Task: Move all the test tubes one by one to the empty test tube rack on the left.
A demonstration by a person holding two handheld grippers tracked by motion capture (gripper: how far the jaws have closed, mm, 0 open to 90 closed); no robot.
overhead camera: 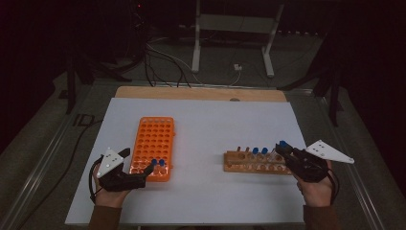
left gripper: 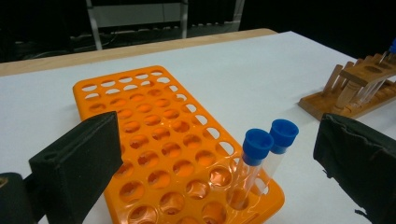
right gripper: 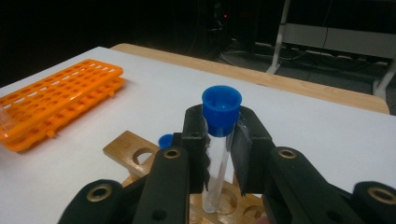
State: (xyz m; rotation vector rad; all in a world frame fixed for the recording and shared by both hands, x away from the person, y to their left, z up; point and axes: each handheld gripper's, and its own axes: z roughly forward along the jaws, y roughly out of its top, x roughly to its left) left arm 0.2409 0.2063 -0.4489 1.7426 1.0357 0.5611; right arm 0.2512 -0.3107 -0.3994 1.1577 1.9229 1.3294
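My right gripper is shut on a clear test tube with a blue cap, held upright above the wooden rack. From above, that tube hangs over the right end of the wooden rack, where two more blue-capped tubes stand. My left gripper is open at the near end of the orange rack, its jaws wide on either side. Two blue-capped tubes stand in the near right corner of the orange rack.
A white mat covers the wooden table. Beyond the table's far edge stand a white frame and loose cables on the floor. Open mat lies between the two racks.
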